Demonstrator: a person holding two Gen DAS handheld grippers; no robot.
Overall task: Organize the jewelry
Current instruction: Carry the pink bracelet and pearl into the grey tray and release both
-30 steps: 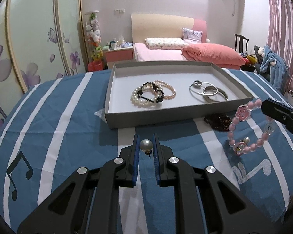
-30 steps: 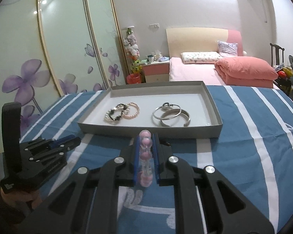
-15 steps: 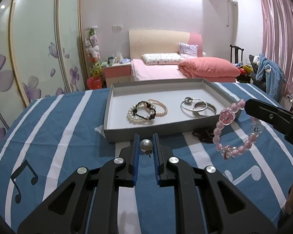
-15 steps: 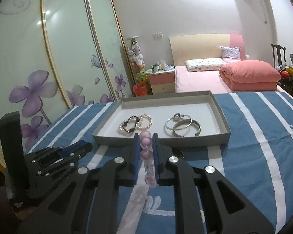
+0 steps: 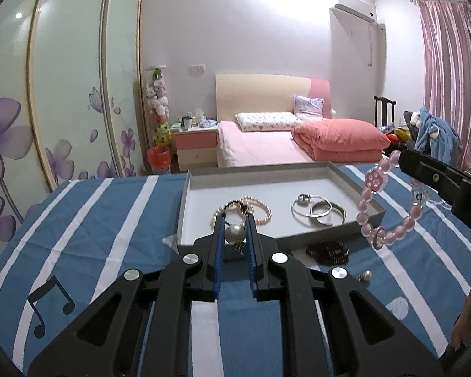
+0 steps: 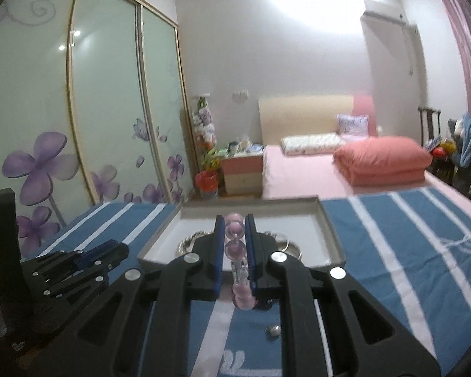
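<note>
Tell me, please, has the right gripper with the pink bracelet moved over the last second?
Yes. The right gripper has risen: in the left wrist view, the pink bracelet now hangs level with the grey tray instead of below it.

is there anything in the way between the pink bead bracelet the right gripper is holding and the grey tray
Nothing visible blocks it. The pink bead bracelet hangs from the right gripper at the grey tray's right front corner. Only the tray's low wall lies between, and the bracelet hangs above it.

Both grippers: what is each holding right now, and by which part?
Left gripper: pearl earring, by the pearl. Right gripper: pink bead bracelet, by a few beads.
</note>
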